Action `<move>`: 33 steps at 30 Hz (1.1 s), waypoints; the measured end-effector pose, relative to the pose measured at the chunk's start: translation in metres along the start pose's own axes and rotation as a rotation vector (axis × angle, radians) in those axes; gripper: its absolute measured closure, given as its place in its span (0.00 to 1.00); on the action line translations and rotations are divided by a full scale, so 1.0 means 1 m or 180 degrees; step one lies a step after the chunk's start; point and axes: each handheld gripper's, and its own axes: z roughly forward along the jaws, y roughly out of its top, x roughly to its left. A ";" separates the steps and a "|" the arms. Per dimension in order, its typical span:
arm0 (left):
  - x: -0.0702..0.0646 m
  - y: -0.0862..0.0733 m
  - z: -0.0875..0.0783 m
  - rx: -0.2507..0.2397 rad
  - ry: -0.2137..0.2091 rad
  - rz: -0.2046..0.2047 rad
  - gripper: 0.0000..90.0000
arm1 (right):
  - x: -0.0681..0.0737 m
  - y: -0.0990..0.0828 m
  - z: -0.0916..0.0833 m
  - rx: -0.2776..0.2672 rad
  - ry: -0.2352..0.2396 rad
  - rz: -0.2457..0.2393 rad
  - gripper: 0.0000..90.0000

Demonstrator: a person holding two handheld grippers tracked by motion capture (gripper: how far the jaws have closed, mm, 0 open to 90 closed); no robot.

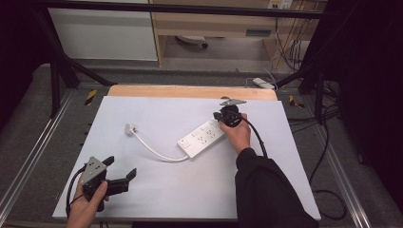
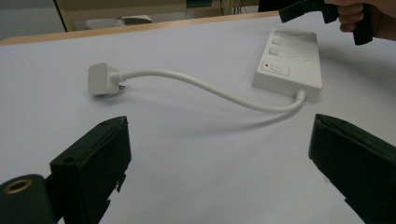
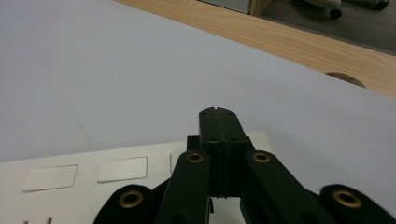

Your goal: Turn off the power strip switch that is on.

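white power strip [image 1: 202,137], cord curving [image 1: 154,151] left.

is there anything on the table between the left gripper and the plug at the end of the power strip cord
Nothing visible. The open left gripper faces the white plug across bare table cover. The cord runs off sideways to the power strip.

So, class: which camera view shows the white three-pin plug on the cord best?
The left gripper view: the white three-pin plug lies close, its body and cord clear. The high view shows it small.
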 end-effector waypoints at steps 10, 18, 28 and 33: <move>0.000 0.000 0.000 0.0003 0.0009 0.0000 0.06 | -0.003 0.004 -0.013 -0.0012 0.0014 -0.0040 1.00; 0.000 -0.001 0.000 0.0012 0.0013 0.0002 0.06 | -0.002 0.009 -0.027 -0.0053 0.0058 -0.0036 1.00; 0.000 -0.001 0.000 0.0022 0.0021 0.0007 0.06 | -0.001 0.017 -0.045 -0.0135 0.0155 0.0017 0.96; 0.000 -0.001 0.000 0.0025 0.0021 0.0010 0.06 | 0.003 0.021 -0.053 -0.0173 0.0229 0.0034 0.84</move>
